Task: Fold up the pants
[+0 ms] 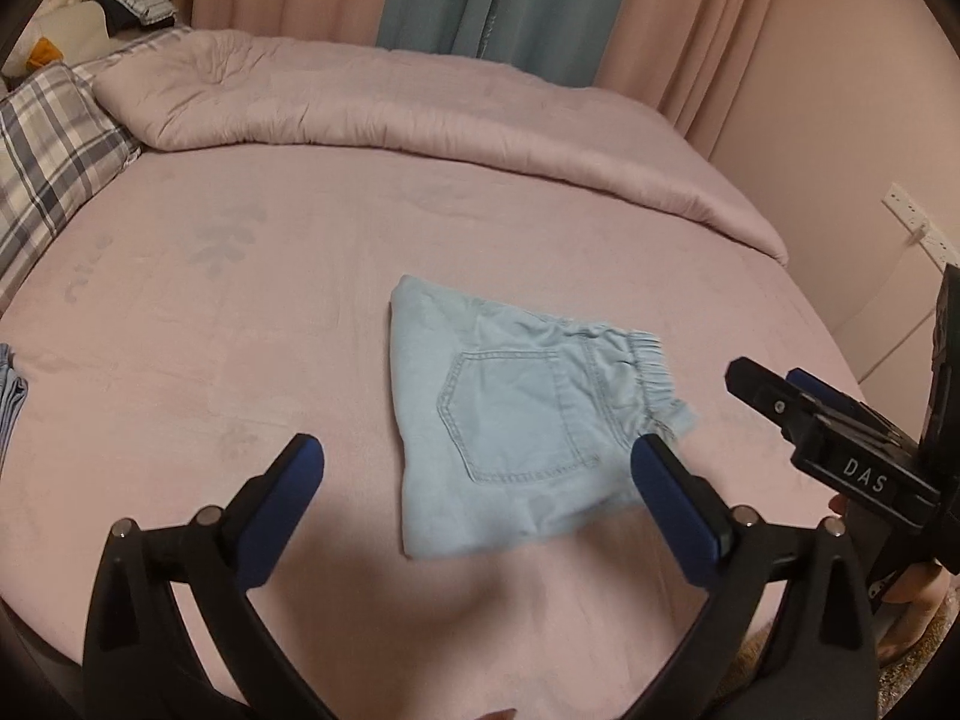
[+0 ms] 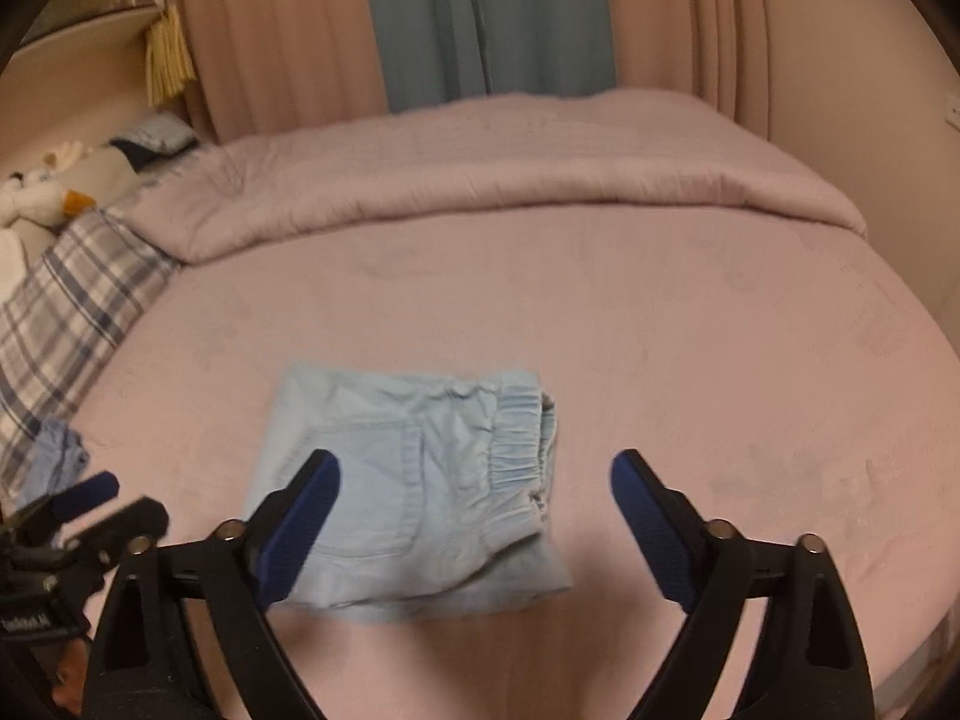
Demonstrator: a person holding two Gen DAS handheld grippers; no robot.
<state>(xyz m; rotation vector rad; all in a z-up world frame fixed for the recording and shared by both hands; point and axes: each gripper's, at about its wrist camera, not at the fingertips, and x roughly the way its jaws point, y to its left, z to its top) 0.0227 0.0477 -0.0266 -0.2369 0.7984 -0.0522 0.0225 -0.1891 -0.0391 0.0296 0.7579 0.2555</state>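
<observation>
The light blue denim pants (image 1: 516, 414) lie folded into a compact bundle on the pink bed sheet (image 1: 240, 360), back pocket up, elastic waistband to the right. They also show in the right wrist view (image 2: 414, 492). My left gripper (image 1: 477, 462) is open and empty, held above the near edge of the bundle. My right gripper (image 2: 474, 477) is open and empty, hovering over the bundle's right part. The right gripper's fingers (image 1: 780, 396) show at the right edge of the left wrist view; the left gripper's fingers (image 2: 90, 498) show at the left edge of the right wrist view.
A pink quilt (image 1: 420, 108) lies rolled along the back of the bed. A plaid pillow (image 1: 48, 156) and soft toys (image 2: 36, 192) are at the left. Another blue garment (image 2: 57, 462) lies at the left edge. Curtains (image 2: 480, 18) hang behind; a wall socket strip (image 1: 915, 219) is at the right.
</observation>
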